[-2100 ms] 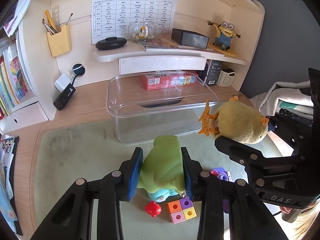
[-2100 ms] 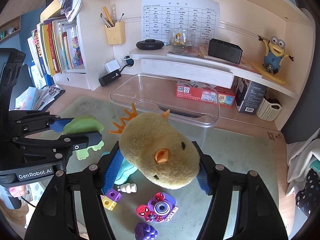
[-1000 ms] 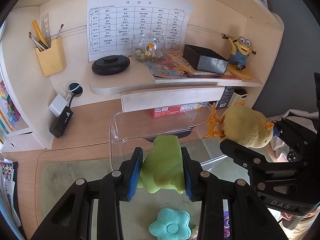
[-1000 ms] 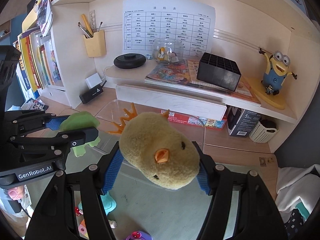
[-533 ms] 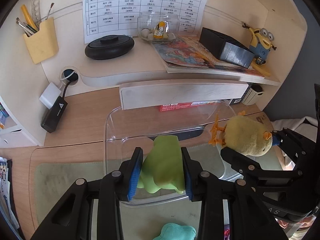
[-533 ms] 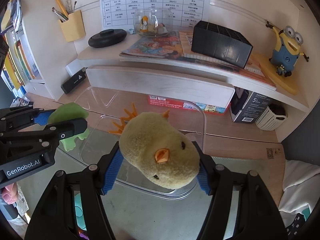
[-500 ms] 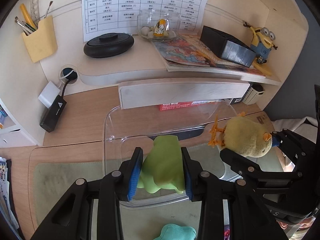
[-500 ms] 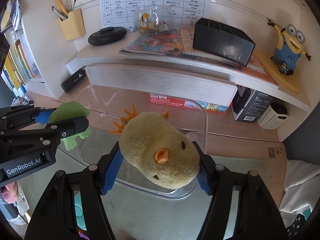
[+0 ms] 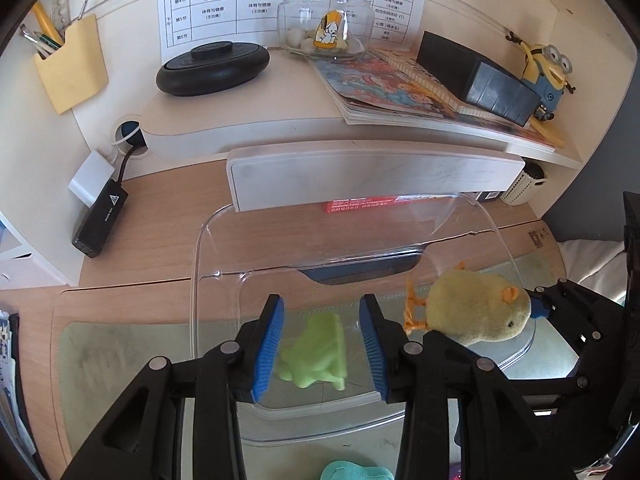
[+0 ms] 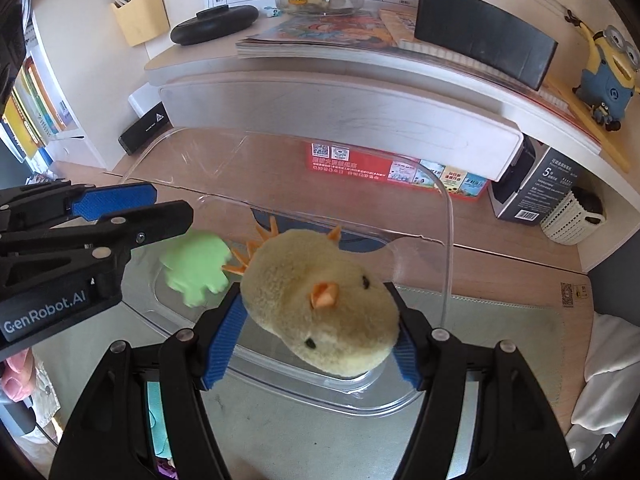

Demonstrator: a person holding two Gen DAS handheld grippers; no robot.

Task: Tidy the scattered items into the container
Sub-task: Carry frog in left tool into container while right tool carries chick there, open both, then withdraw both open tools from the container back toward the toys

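L tongs just opened, spread; green toy lies loose in the bin, lower centre. R tongs pinch the chick directly over bin's right half, so drop is straight down.

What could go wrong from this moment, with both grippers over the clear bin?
The left gripper has just been opening; its jaws stand clear of the green toy, which is in the clear plastic bin.

1. The right gripper, shut on the yellow chick plush, hangs near the bin's right rim; released there, the plush might catch the rim or fall outside.
2. The two grippers are close together and could knock each other.
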